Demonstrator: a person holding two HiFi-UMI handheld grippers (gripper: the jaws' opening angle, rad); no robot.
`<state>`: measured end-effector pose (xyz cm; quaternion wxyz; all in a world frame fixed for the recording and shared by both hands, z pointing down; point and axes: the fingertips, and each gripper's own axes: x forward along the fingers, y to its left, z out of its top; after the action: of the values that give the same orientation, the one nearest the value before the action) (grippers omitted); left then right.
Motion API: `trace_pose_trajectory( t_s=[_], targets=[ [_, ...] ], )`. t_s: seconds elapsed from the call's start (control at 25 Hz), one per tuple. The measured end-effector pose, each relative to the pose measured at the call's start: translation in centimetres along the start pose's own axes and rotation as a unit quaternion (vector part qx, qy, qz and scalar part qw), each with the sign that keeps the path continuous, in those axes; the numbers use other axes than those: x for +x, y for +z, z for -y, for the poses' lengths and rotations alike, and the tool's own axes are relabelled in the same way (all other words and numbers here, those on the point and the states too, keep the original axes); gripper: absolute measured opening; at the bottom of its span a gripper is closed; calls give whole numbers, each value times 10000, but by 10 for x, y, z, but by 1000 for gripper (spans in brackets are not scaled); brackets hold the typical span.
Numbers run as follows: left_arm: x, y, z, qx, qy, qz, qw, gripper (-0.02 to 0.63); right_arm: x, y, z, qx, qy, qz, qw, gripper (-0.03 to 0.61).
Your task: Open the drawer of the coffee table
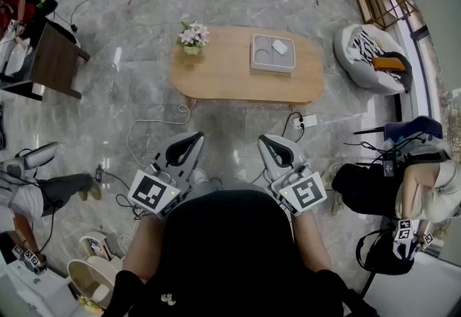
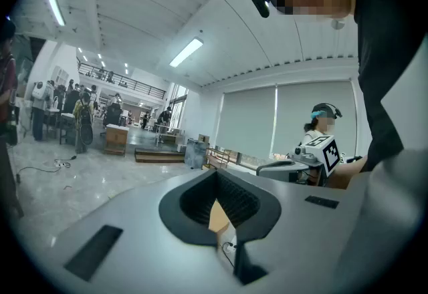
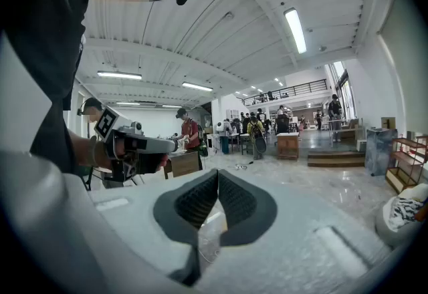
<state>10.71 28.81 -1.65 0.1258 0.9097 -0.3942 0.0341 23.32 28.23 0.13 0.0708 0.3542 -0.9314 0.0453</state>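
Observation:
The coffee table [image 1: 230, 74] is an oval light-wood table standing on the marble floor ahead of me; no drawer front shows from above. My left gripper [image 1: 196, 137] and right gripper [image 1: 263, 140] are held side by side near my body, well short of the table's near edge, both pointing toward it. Both are shut with nothing between their pads. In the left gripper view the left gripper [image 2: 215, 172] has its jaws together, and a sliver of the wooden table [image 2: 218, 218] shows below them. The right gripper [image 3: 218, 172] looks the same in its own view.
A small flower pot [image 1: 192, 37] and a grey tray [image 1: 273, 53] sit on the tabletop. A power strip [image 1: 308, 121] and cables lie on the floor between me and the table. A beanbag seat [image 1: 371, 56] stands right, a dark side table [image 1: 54, 60] left, with seated people on both sides.

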Motion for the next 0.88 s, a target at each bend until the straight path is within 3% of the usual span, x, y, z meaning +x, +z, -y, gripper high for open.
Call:
trace_pose_trajectory(
  t_s=[0.2, 0.6, 0.88],
  targets=[
    [14, -2, 18, 147, 1, -85, 9999, 11, -13, -1, 13, -7, 83, 30, 10000, -2],
    [30, -16, 34, -199, 417, -141, 9988, 11, -42, -7, 32, 138, 250, 154, 9995, 0],
    [29, -48, 24, 170, 537, -297, 9980, 12, -33, -25, 51, 340, 314, 31, 9989, 0]
  ],
)
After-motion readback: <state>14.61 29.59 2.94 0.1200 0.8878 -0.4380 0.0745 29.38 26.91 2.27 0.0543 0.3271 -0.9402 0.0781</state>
